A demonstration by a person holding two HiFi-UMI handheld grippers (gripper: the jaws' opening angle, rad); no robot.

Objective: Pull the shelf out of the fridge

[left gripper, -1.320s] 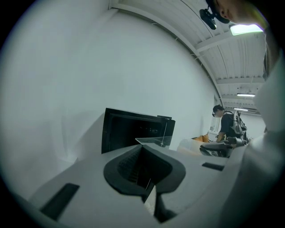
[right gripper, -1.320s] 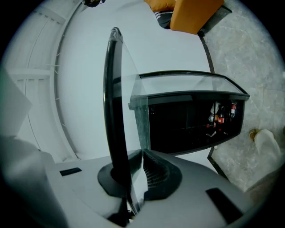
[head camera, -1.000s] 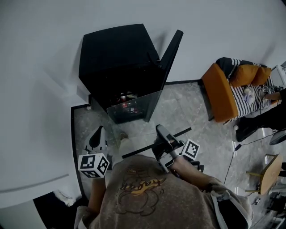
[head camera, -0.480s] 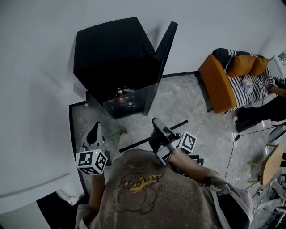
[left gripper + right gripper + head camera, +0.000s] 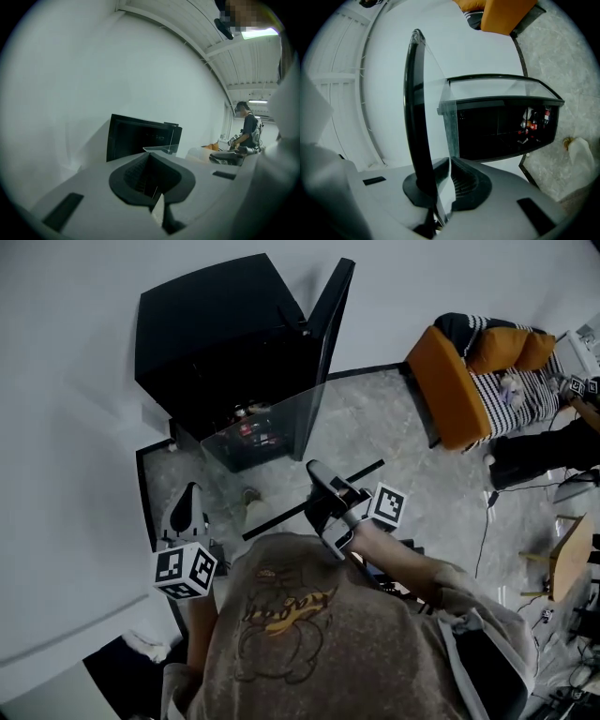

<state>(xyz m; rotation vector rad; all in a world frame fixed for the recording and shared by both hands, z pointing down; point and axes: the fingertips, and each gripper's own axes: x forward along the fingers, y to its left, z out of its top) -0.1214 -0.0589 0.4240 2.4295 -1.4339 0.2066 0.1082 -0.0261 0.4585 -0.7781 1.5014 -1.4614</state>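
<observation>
The left gripper (image 5: 189,495) is held low at the left above the stone floor (image 5: 394,442), apart from the shelf; in the left gripper view its jaws (image 5: 152,185) are seen pressed together with nothing between them. Beyond it the black fridge (image 5: 220,334) is set against the white wall, its door (image 5: 328,315) swung open to the right, and red-labelled bottles (image 5: 253,432) are seen in its lower part. The glass shelf (image 5: 291,427) is held clear of the fridge cavity, in front of the open fridge, tilted, with its black edge strip (image 5: 361,474) nearest the person. That strip is pinched by the right gripper (image 5: 317,482): in the right gripper view the black strip (image 5: 417,117) is seen clamped between the jaws (image 5: 440,187), the glass pane reaching away toward the fridge (image 5: 501,126). Further right an orange sofa (image 5: 450,395) with a striped cushion is placed by the wall
</observation>
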